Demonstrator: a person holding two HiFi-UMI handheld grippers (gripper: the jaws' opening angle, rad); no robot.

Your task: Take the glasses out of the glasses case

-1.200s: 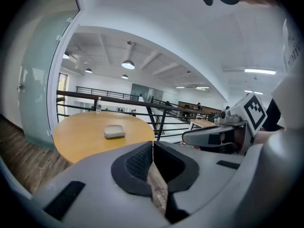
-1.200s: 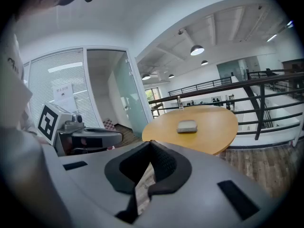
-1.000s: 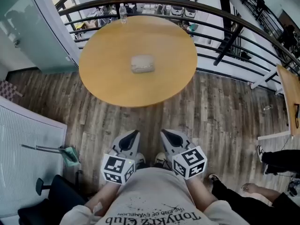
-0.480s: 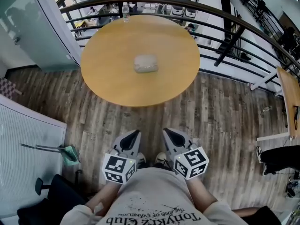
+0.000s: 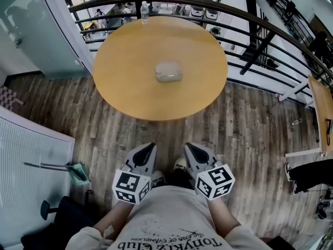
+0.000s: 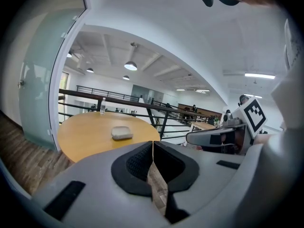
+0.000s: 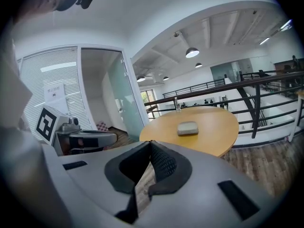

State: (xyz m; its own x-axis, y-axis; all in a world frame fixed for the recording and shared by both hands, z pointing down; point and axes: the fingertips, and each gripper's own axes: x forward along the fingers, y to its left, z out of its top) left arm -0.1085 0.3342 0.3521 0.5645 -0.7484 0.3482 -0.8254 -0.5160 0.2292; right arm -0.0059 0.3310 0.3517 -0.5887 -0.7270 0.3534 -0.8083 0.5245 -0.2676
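A pale grey glasses case (image 5: 168, 72) lies closed near the middle of a round wooden table (image 5: 125, 61). It also shows in the left gripper view as the case (image 6: 122, 133) and in the right gripper view as the case (image 7: 187, 128), far ahead of both sets of jaws. My left gripper (image 5: 151, 147) and right gripper (image 5: 188, 147) are held low against the person's body, side by side over the floor, well short of the table. Both are shut with nothing between the jaws, as seen at the left gripper (image 6: 152, 144) and the right gripper (image 7: 150, 143).
A water bottle (image 5: 144, 12) stands at the table's far edge. A dark curved railing (image 5: 270, 27) runs behind the table, with a glass wall (image 5: 31, 30) at left. A black office chair (image 5: 57, 220) is at lower left, another table (image 5: 323, 108) and a person's leg (image 5: 309, 173) at right.
The table and case have shifted slightly right and a little nearer in the head view. Both grippers stay shut against the body. The seated person's legs at lower right have left view.
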